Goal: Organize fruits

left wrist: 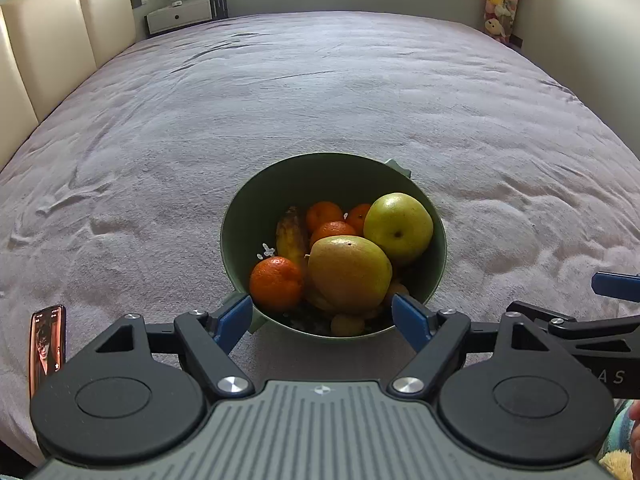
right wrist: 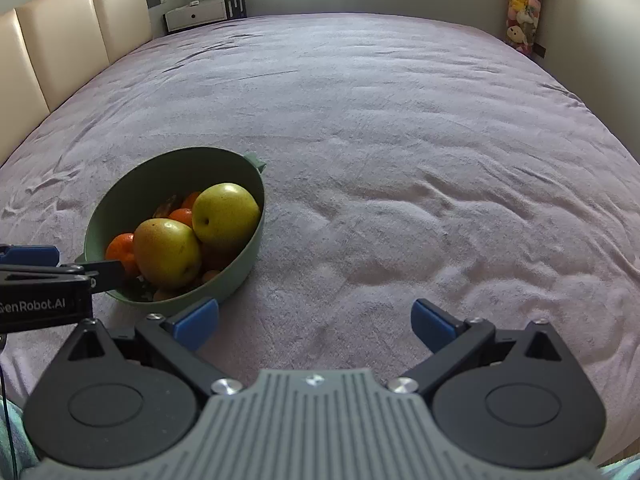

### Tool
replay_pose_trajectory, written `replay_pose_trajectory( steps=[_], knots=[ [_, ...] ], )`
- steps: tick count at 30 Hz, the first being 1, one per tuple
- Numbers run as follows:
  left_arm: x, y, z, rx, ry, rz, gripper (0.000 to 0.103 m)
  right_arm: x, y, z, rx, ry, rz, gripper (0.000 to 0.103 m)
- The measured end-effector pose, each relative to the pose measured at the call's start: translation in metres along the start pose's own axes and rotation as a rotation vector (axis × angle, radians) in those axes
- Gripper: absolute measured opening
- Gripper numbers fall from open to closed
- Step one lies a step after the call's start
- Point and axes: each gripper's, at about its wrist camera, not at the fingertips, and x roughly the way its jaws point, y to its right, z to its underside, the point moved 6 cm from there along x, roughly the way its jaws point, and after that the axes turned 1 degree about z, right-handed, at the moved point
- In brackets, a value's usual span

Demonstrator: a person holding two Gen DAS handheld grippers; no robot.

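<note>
Soft bedding (left wrist: 320,92) under your green bowl (left wrist: 248,208) lets it tip; both grippers' fingers (left wrist: 234,318) are apart, so a sideways nudge could spill the pears (left wrist: 348,272).

Before you on the bed (left wrist: 320,92): one bowl (left wrist: 256,204) holding pears (left wrist: 349,272), tangerines (left wrist: 276,283) and a banana (left wrist: 292,234); phone (left wrist: 47,346) left of it; headboard (left wrist: 52,40) far left.

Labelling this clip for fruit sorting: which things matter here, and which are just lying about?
Part of the job:
green bowl
two pears
mandarins
banana
left hand-held gripper
right hand-held gripper

Lying about:
phone
plush toys
white cabinet
</note>
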Motion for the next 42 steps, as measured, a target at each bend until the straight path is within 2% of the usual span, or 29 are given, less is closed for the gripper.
replay_pose_trajectory(
  steps=[42],
  knots=[
    [-0.0012, 0.0020, 0.0008, 0.003, 0.003, 0.001, 0.093, 0.0022, -0.0038, 0.0039, -0.004, -0.014, -0.011, 0.099]
  ],
)
